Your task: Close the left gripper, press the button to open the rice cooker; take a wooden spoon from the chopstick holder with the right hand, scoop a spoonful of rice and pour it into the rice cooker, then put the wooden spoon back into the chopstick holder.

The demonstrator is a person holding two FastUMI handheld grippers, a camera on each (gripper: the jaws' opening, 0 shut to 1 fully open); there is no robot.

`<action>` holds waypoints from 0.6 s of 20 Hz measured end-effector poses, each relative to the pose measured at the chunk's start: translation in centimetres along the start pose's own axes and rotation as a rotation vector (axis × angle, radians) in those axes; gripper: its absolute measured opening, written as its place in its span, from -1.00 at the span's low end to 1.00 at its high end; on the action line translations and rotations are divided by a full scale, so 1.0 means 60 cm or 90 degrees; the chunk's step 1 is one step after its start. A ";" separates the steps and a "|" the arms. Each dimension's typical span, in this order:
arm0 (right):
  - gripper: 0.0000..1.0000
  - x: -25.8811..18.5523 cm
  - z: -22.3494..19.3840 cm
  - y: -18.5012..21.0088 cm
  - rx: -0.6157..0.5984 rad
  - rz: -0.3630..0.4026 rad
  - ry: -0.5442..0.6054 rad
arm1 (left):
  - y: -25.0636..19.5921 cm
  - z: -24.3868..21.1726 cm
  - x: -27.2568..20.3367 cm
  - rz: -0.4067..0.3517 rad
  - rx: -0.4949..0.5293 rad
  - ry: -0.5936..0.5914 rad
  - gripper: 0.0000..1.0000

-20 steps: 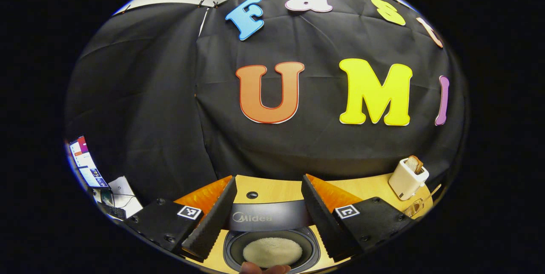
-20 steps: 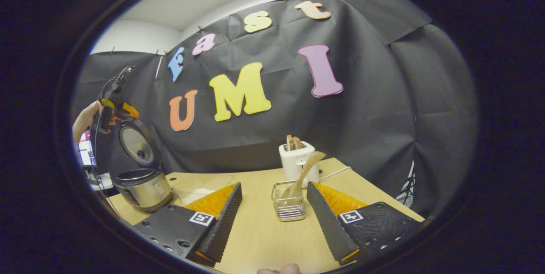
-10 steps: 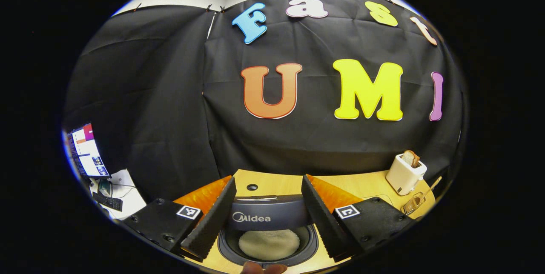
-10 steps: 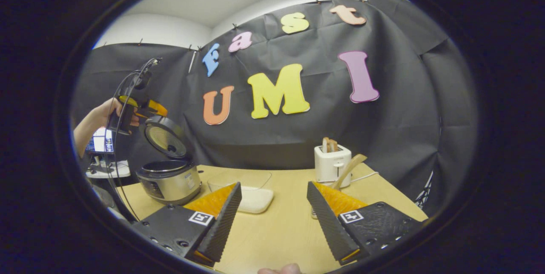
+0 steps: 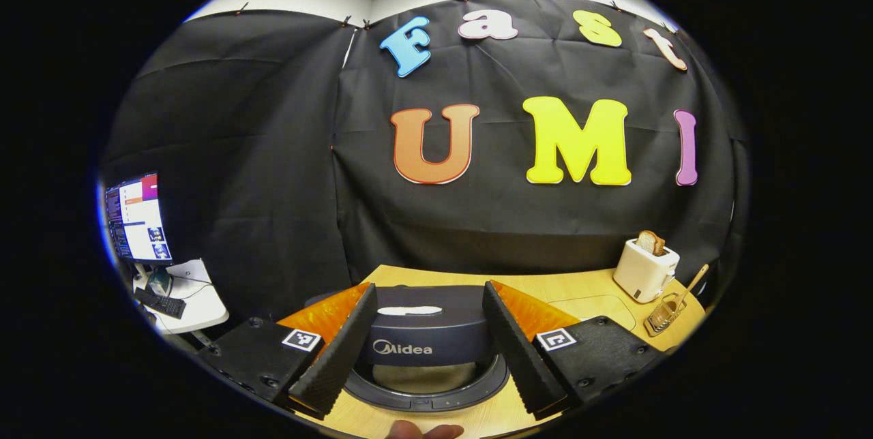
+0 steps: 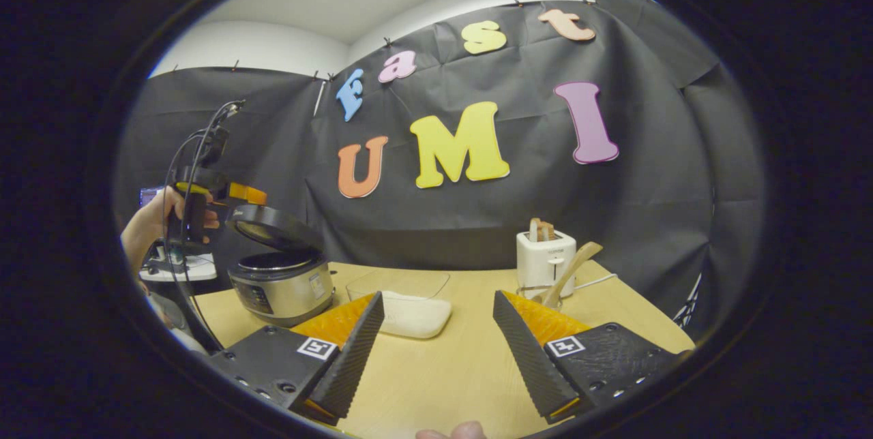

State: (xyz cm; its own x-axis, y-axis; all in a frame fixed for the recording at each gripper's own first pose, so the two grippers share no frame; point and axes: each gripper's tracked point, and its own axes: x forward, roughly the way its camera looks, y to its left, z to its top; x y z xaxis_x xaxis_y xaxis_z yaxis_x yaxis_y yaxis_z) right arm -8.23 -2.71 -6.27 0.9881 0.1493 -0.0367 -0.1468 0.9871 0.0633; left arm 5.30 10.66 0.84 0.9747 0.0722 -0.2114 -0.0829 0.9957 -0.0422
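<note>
Left gripper (image 5: pixel 430 285): jaws stood wide apart and gripped nothing; the front edge of the rice cooker's lid (image 5: pixel 426 340) sat between the two fingers, and whether they touched its sides could not be told.
Right gripper (image 6: pixel 438 294): jaws spread wide and empty, hovering low over the table (image 6: pixel 443 377), well apart from the cooker.
Rice cooker (image 6: pixel 283 285): stood at the table's left end, its lid tilted about halfway between upright and flat; a hand (image 6: pixel 146 224) held the left gripper at the lid's raised edge.
Wooden spoon (image 6: pixel 569 268): leaned in the chopstick holder (image 5: pixel 665 316), just beside the toaster (image 6: pixel 545 255).
Rice container (image 6: pixel 412 313): clear dish with rice, between cooker and holder.
Step in hand: judged to be tidying up at the cooker, with the spoon in its holder and the lid under the left gripper.
How to do it well: keep the lid's front centred between the fingers, follow the hinge's arc rather than pushing straight down, and press near the front edge.
Risk: an off-centre push could slide the cooker on the smooth table.
</note>
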 end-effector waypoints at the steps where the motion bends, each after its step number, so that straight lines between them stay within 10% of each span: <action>1: 0.91 0.002 -0.004 0.001 0.000 -0.001 0.001 | -0.001 -0.016 -0.005 0.002 0.004 0.000 0.96; 12: 0.82 -0.006 -0.009 -0.007 0.000 -0.024 -0.001 | -0.008 -0.114 -0.030 0.007 -0.005 0.009 0.97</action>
State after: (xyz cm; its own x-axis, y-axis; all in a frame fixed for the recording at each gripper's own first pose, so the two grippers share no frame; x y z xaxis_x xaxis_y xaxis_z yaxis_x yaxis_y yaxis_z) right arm -8.53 -3.13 -6.81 0.9930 0.1115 -0.0378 -0.1091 0.9921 0.0615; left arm 2.14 9.65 -5.46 0.9705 0.0829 -0.2262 -0.0958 0.9943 -0.0466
